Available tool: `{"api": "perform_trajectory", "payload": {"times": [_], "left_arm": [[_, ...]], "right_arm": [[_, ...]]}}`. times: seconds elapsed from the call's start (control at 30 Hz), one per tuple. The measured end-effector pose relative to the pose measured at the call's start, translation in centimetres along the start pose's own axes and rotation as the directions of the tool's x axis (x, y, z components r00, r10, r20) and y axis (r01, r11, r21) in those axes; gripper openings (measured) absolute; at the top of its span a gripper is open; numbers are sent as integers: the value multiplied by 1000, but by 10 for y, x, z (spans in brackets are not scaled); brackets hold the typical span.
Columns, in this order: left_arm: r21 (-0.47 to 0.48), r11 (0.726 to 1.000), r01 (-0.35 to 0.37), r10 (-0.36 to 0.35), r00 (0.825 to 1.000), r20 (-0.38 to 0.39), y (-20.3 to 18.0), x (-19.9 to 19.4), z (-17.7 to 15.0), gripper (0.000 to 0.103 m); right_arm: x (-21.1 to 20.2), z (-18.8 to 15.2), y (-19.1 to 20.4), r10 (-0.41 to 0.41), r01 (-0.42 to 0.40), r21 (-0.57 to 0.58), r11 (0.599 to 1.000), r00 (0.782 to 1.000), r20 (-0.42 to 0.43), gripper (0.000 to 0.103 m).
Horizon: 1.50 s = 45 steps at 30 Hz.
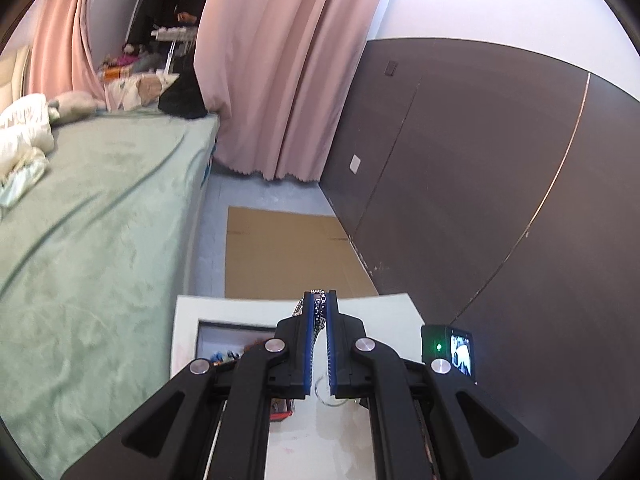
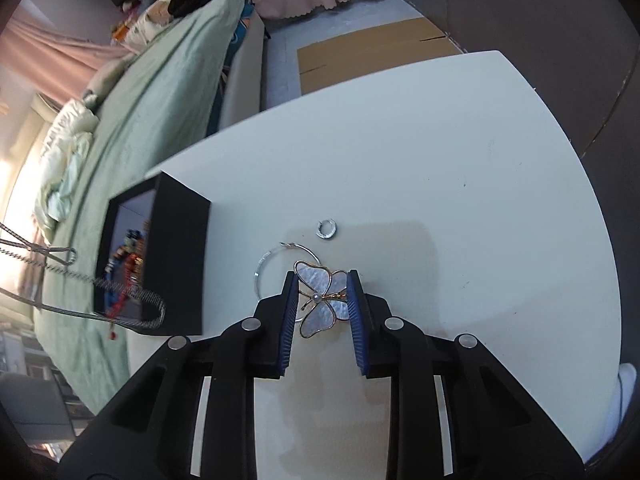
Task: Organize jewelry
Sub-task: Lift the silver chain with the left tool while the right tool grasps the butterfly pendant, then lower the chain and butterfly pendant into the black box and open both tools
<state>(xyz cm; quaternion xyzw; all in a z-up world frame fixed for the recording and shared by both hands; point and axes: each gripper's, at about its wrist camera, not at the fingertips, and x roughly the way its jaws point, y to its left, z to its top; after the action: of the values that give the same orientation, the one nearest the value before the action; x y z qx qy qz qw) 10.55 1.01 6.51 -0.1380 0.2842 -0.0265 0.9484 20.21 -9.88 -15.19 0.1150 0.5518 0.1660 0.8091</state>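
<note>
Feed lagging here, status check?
Left gripper shut on silver chain necklace. Right gripper jaws flank pearly butterfly brooch, contact unclear. Thin silver hoop lies alongside.

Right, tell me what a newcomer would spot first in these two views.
First the pearly butterfly brooch on the white table, between the right gripper jaws. Then the silver chain pinched in the shut left gripper, held above the table. Then the black box holding colourful beads, left of the brooch.
</note>
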Motion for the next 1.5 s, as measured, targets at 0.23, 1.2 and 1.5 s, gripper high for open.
{"api": "perform_trajectory", "payload": {"times": [0.23, 1.2, 1.5], "left_arm": [[44, 998, -41, 39, 998, 56, -10, -25, 28, 3], [-177, 983, -44, 38, 999, -32, 69, 38, -21, 47], [-254, 967, -32, 24, 999, -35, 114, 35, -40, 62]], "right_arm": [[-18, 3, 12, 146, -147, 21, 989, 988, 42, 25], [-43, 3, 35, 257, -256, -27, 966, 960, 112, 25], [-54, -2, 63, 339, -323, -117, 939, 926, 163, 25]]}}
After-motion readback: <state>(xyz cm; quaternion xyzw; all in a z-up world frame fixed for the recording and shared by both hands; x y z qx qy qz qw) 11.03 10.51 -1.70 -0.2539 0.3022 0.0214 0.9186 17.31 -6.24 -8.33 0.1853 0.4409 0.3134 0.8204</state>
